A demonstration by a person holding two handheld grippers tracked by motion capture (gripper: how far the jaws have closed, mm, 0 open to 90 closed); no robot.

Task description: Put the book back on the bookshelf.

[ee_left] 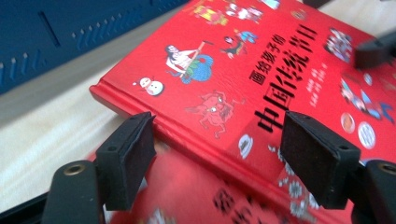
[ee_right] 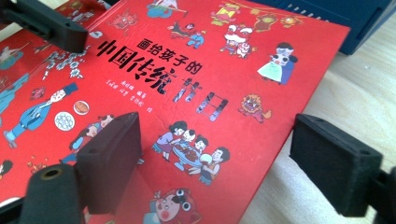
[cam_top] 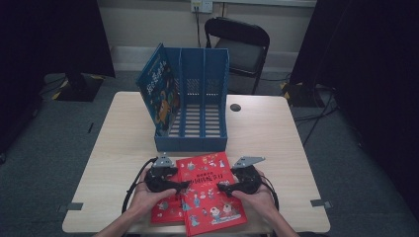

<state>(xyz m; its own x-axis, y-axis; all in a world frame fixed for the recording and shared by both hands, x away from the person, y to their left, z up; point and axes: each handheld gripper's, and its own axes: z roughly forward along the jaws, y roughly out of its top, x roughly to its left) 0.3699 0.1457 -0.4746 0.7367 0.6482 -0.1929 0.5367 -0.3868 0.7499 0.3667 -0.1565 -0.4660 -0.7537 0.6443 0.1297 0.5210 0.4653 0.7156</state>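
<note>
Two red picture books lie stacked near the table's front edge. The upper red book sits askew on the lower red book. My left gripper is open at the upper book's left spine edge, and that edge runs between the jaws. My right gripper is open over the same book's right edge, one pad above the cover and the other above the bare table. Neither grips anything.
A blue three-slot file holder stands behind the books, with a blue book leaning in its left slot. The wooden table has a cable hole. A black chair stands beyond.
</note>
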